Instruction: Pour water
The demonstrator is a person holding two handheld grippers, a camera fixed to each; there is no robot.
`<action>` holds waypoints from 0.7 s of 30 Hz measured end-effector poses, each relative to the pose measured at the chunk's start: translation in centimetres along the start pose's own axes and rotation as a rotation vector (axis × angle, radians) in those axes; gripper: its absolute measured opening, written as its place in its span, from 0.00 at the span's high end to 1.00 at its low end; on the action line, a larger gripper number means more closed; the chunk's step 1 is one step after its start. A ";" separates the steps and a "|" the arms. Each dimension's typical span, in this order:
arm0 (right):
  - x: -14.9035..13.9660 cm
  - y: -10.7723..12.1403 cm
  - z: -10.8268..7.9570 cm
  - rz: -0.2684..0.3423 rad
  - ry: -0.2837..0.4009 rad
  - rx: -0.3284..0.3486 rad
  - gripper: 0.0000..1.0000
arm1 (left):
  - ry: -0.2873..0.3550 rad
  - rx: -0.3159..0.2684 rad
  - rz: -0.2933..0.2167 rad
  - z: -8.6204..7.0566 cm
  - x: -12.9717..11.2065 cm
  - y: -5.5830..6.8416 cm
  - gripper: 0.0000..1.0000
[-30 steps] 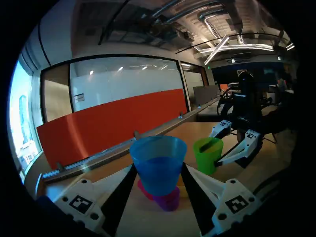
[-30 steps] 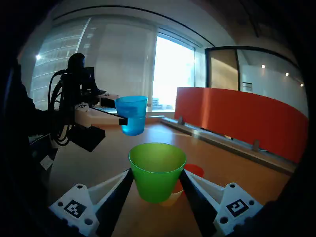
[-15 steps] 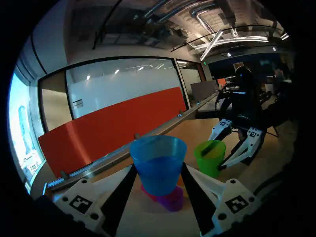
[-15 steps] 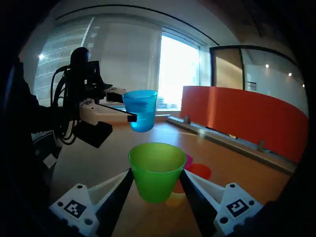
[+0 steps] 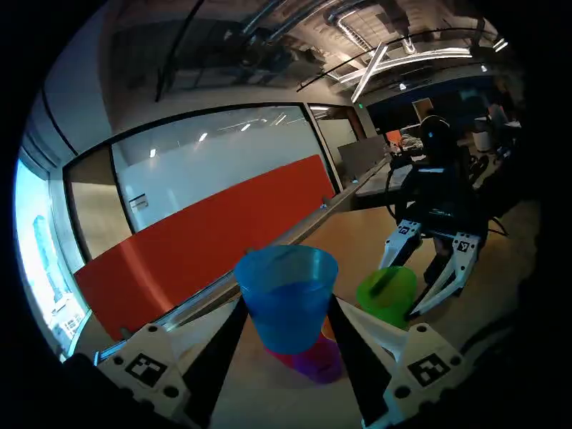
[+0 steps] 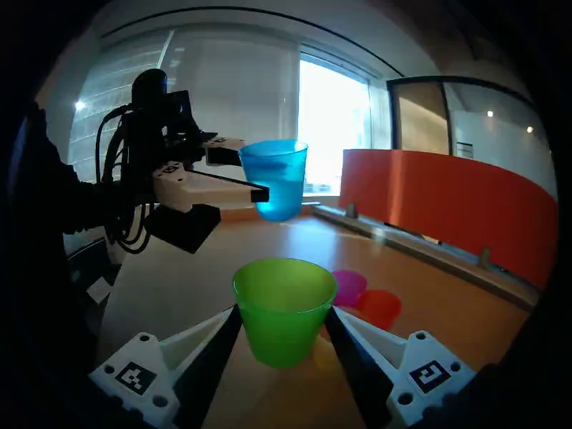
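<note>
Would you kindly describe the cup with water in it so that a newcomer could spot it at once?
Find the long orange wall panel behind the wooden table. In front of it, raised above the tabletop, the left gripper clamps a translucent blue plastic cup. It hangs higher than the green plastic cup, and unlike that one it is partly filled with water.
</note>
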State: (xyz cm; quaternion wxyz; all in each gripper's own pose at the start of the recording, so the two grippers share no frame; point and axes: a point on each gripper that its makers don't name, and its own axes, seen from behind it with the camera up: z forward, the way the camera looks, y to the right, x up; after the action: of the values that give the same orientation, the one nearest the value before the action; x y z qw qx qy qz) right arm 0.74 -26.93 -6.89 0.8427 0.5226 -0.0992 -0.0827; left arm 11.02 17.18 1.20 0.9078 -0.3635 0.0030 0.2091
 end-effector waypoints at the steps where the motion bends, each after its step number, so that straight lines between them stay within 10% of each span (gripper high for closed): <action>1: 0.0 -0.1 0.1 0.000 0.000 0.002 0.14 | -0.001 -0.001 0.006 0.0 0.0 0.0 0.21; 21: -0.1 -1.2 1.2 0.007 0.011 0.032 0.14 | -0.012 0.002 0.120 -0.2 0.7 -0.2 0.21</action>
State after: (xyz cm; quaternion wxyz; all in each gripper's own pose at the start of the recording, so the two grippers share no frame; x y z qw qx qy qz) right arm 0.35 -28.45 -7.47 0.8351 0.5360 -0.0976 -0.0755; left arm 11.80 17.21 1.05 0.8940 -0.3606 0.0195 0.2652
